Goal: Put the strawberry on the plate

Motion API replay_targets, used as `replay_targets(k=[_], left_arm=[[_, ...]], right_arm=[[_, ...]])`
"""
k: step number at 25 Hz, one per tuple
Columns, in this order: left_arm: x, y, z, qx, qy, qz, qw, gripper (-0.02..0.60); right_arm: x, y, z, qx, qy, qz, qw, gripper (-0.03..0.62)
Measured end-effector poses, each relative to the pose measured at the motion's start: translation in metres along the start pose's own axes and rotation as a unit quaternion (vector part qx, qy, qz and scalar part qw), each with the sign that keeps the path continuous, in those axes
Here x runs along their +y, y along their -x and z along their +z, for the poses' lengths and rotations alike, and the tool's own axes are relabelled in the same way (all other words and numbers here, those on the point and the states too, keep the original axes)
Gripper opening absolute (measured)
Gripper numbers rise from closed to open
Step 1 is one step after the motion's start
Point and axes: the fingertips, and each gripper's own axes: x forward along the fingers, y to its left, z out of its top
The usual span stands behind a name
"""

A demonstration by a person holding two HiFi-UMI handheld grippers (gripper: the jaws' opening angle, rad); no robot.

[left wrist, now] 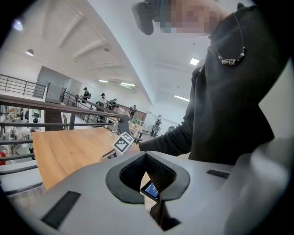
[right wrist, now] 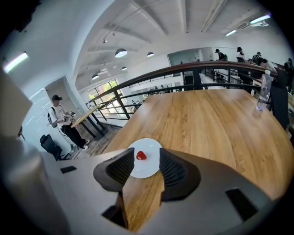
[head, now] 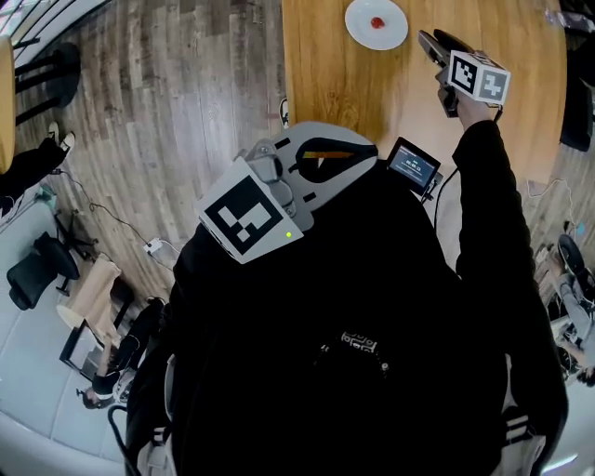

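A small red strawberry [head: 376, 22] [right wrist: 141, 155] lies on a round white plate [head: 394, 33] [right wrist: 149, 170] near the far edge of the wooden table [head: 335, 84]. My right gripper [head: 429, 43] [right wrist: 147, 154] hovers just right of the plate in the head view. Its jaws stand wide apart with nothing between them, and the plate shows through the gap, farther off. My left gripper [head: 370, 156] [left wrist: 146, 155] is held close to the person's chest, above the table's near edge. Its jaw tips touch and hold nothing.
A small device with a lit screen [head: 414, 165] [left wrist: 150, 189] sits at the table's near edge by the person's body. A clear bottle [right wrist: 262, 94] stands at the table's far right. A railing [right wrist: 193, 73] runs behind the table. People stand in the background.
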Motion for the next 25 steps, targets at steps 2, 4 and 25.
replay_targets(k=[2, 4, 25], left_arm=[[0.01, 0.001, 0.002, -0.008, 0.007, 0.001, 0.9999, 0.006], [0.023, 0.006, 0.008, -0.026, 0.032, 0.018, 0.999, 0.006], [0.098, 0.021, 0.02, -0.058, 0.006, 0.12, 0.9911, 0.006]], right_arm=[[0.001, 0.015, -0.001, -0.012, 0.001, -0.004, 1.0, 0.177], [0.005, 0.027, -0.001, -0.023, 0.0, -0.005, 1.0, 0.164], [0.175, 0.129, 0.047, -0.147, 0.093, 0.153, 0.973, 0.018]])
